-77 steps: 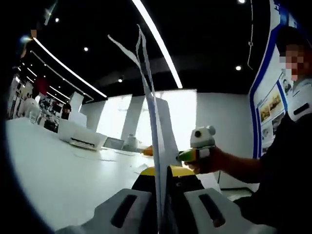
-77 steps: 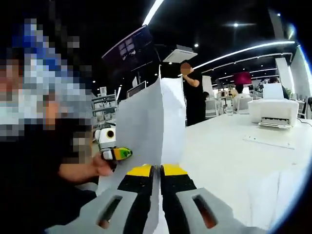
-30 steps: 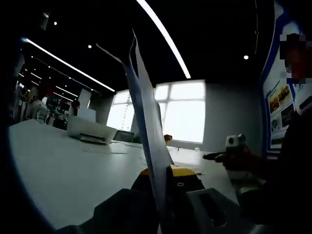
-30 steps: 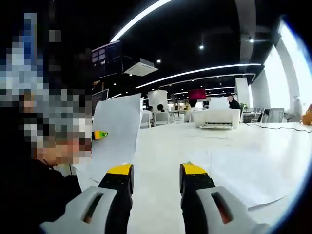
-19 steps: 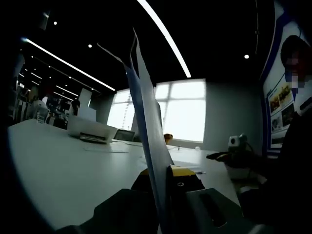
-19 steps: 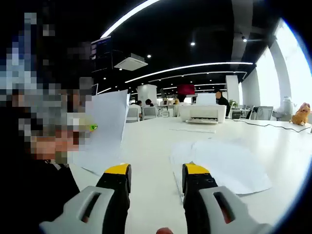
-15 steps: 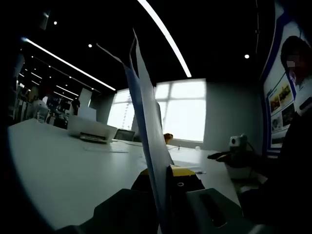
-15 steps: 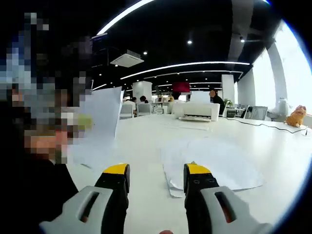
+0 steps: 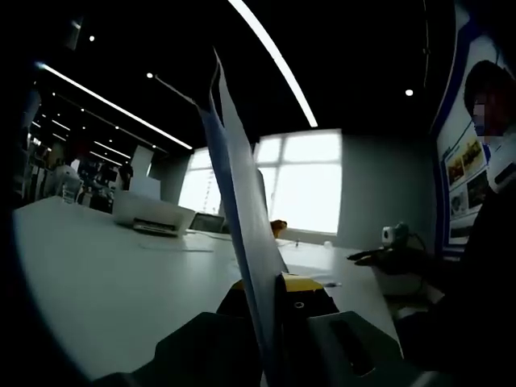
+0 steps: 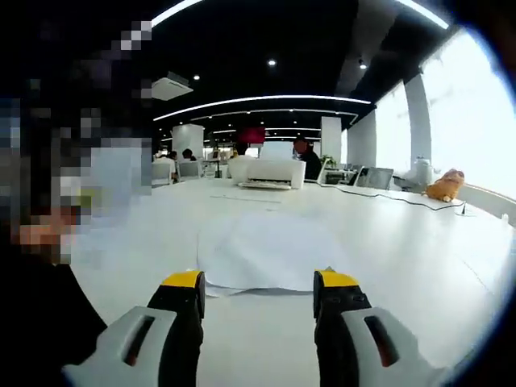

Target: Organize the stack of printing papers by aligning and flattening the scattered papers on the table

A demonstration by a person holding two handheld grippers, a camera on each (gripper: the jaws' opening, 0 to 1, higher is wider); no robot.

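My left gripper [image 9: 276, 287] is shut on a bundle of white printing papers [image 9: 238, 177], which stands upright and edge-on between its jaws, the top corners fanning apart. In the right gripper view the same bundle [image 10: 119, 179] shows blurred at the left. My right gripper [image 10: 260, 284] is open with nothing between its yellow-tipped fingers. Just beyond them, a few loose white sheets [image 10: 266, 248] lie overlapped and flat on the white table [image 10: 419, 266]. The right gripper [image 9: 377, 257] also appears at the right of the left gripper view, held low over the table by a hand.
A white printer [image 10: 270, 172] sits at the back of the table, with a person [image 10: 305, 158] behind it; it also shows as the printer [image 9: 151, 214]. An orange plush toy [image 10: 444, 185] and a cable [image 10: 395, 198] lie toward the windows. A person's dark sleeve [image 9: 476, 274] fills the right.
The right gripper let go of the bundle and opened, then swung away until the loose sheets lie straight ahead of its jaws. The left gripper keeps holding the bundle upright.
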